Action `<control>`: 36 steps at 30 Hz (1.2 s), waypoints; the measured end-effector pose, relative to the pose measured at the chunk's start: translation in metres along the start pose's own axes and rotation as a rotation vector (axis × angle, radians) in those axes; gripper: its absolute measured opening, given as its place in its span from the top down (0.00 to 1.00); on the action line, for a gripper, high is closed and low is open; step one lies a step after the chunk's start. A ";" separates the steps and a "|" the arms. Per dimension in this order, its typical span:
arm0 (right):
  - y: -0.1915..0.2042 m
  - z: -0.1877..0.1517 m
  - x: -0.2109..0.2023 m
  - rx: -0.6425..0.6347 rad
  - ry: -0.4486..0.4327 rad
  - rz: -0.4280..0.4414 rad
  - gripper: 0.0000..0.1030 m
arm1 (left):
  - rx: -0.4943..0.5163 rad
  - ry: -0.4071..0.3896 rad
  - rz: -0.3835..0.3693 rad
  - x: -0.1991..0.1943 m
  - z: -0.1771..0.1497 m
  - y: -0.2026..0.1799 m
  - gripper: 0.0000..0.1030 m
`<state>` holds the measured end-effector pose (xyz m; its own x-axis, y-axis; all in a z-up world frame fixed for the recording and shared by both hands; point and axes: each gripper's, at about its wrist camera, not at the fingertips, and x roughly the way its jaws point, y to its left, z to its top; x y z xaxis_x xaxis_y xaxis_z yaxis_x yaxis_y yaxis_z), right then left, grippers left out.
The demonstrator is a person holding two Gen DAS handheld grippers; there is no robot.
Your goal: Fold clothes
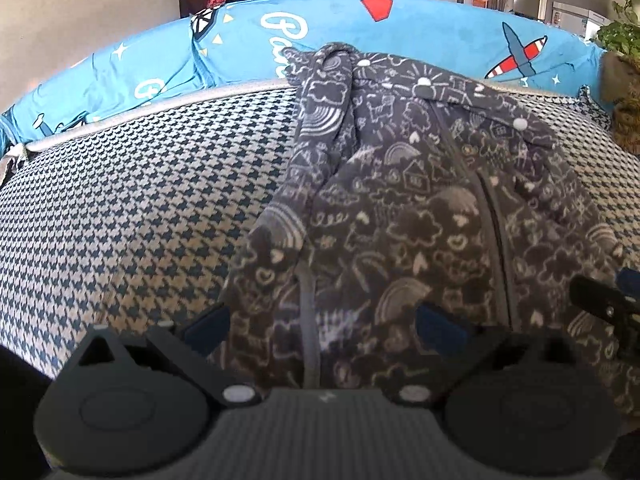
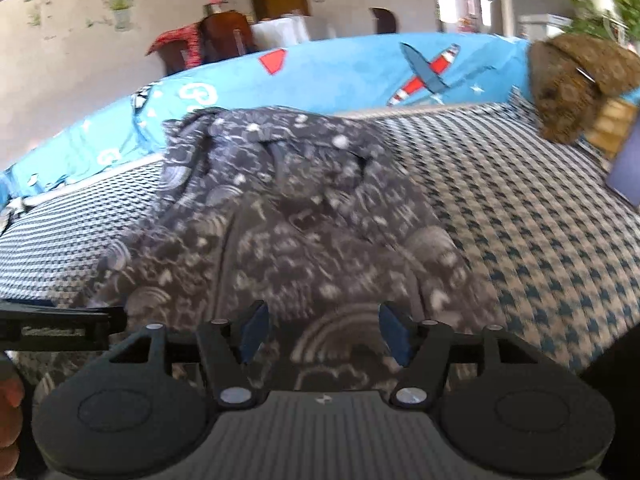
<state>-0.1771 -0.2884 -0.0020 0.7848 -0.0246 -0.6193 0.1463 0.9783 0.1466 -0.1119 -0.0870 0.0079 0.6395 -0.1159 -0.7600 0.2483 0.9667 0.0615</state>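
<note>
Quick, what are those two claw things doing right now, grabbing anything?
Left gripper: jaws open over the grey garment, holding nothing.
Right gripper: jaws open over it too, holding nothing.

My left wrist view sits low and close over the near hem of the grey doodle-print garment [image 1: 420,208], facing along it toward the blue airplane-print sheet [image 1: 248,40]. My right wrist view looks the same way from just to the right, tilted and blurred. Both share the garment, the houndstooth surface [image 2: 520,216] and the far room.
</note>
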 end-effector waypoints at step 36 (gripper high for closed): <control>-0.059 0.102 0.068 0.075 0.014 0.099 0.30 | -0.015 -0.078 -0.103 -0.005 0.096 -0.043 0.00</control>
<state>-0.0711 -0.3689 0.0258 0.7892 0.0744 -0.6097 0.1136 0.9578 0.2639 -0.0556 -0.1503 0.0709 0.6661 -0.2314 -0.7091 0.3047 0.9521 -0.0244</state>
